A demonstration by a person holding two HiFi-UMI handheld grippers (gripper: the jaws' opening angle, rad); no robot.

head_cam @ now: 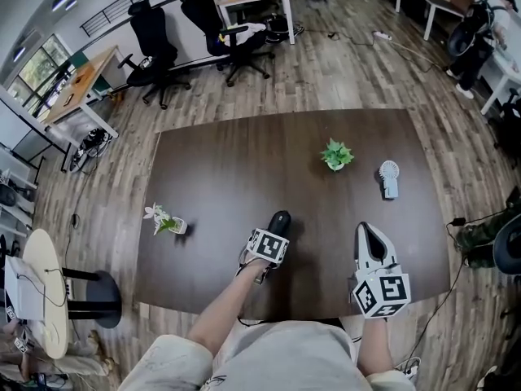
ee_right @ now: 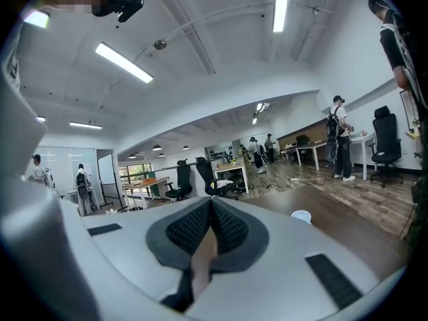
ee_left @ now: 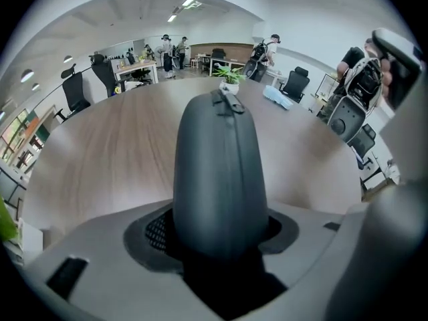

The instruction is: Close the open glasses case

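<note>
The glasses case point(ee_left: 217, 172) is a dark grey, smooth, rounded oblong shell with a small zip pull at its far end, and it looks shut. It lies at about 6 o'clock on the table point(head_cam: 220, 177), close to the near edge. The left tool point(ee_left: 217, 229) is clamped on its near end, jaws set wide, a pad against each side. The right tool point(ee_right: 210, 223) sits at 5 o'clock, jaws together and empty. The table is dark brown, with a green plant point(head_cam: 336, 154) at 1 o'clock, a small white fan point(head_cam: 389, 177) at 2 o'clock and a flower pot point(head_cam: 167, 221) at 8 o'clock. Around it are a plank floor point(head_cam: 342, 63) and black office chairs point(head_cam: 155, 47).
</note>
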